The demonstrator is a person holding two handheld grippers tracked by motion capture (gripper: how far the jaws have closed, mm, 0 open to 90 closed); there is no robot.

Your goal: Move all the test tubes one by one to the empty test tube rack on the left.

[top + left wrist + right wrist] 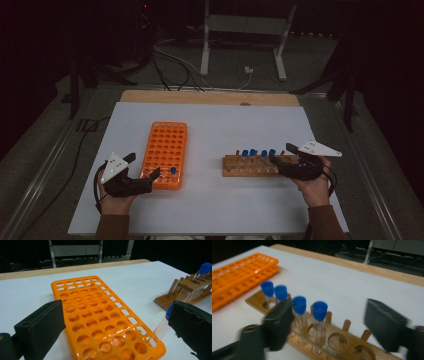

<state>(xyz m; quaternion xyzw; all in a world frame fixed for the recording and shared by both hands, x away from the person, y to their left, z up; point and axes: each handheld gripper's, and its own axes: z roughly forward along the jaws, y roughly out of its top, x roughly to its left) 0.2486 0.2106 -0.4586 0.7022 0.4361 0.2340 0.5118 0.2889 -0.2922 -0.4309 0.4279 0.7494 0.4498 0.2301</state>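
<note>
An orange tube rack point(165, 147) lies left of centre on the white table. One blue-capped tube point(173, 172) stands in its near right corner. My left gripper point(144, 166) is open, its jaws either side of the rack's near end. In the left gripper view the tube point(160, 327) leans beside the right-hand jaw, which hides part of its cap. A wooden rack point(235, 167) to the right holds several blue-capped tubes point(257, 153). My right gripper point(329, 308) is open at the wooden rack's point(337, 340) right end. The last tube point(320, 312) stands between its jaws without touching the pads.
The white table top point(215, 125) has a wooden strip point(200, 97) along its far edge. Behind it stand the legs of a white metal frame point(205, 45), with cables point(175, 62) on the dark floor. The wooden rack's right-hand holes point(338, 341) are vacant.
</note>
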